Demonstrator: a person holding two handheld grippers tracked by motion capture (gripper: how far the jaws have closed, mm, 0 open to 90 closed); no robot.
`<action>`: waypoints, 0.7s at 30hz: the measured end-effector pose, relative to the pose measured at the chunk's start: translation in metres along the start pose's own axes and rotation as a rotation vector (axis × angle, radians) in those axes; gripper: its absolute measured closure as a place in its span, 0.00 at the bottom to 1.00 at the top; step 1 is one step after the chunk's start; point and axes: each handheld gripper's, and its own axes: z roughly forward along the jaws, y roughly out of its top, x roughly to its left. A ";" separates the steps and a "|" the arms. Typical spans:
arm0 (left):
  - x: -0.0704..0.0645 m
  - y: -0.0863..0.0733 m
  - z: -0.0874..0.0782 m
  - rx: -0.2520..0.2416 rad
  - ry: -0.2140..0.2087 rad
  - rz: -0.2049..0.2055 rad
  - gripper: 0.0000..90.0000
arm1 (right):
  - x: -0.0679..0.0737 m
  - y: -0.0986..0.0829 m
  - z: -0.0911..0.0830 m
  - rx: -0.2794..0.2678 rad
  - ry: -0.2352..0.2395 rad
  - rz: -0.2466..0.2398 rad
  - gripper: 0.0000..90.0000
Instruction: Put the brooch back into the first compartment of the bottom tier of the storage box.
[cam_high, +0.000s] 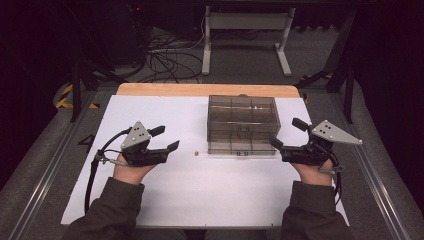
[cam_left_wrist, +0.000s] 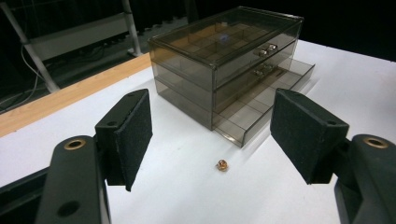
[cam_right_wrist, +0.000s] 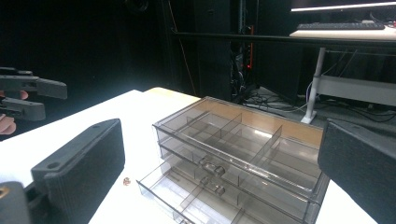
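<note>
Amber-coloured, the tiny round bead (cam_left_wrist: 222, 164) lies on the white table (cam_high: 200, 200) at seven o'clock of the smoky clear-plastic drawer box (cam_high: 243, 124); the left gripper (cam_high: 162, 138), jaws spread like the right gripper (cam_high: 287, 135), should straddle it low and pinch gently.

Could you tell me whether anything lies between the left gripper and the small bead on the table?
Nothing visible does. The left gripper is open, and only bare white table separates it from the bead. The drawer box stands beyond the bead.
</note>
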 end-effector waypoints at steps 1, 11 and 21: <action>0.000 0.000 0.001 0.001 -0.002 -0.002 0.34 | 0.000 0.000 0.000 0.000 0.000 0.000 0.01; 0.000 -0.002 0.014 0.016 -0.012 -0.003 0.35 | 0.000 0.000 0.000 0.002 -0.001 0.004 0.01; -0.001 -0.005 0.027 0.033 -0.021 -0.006 0.36 | -0.001 0.000 -0.001 -0.001 -0.003 0.006 0.01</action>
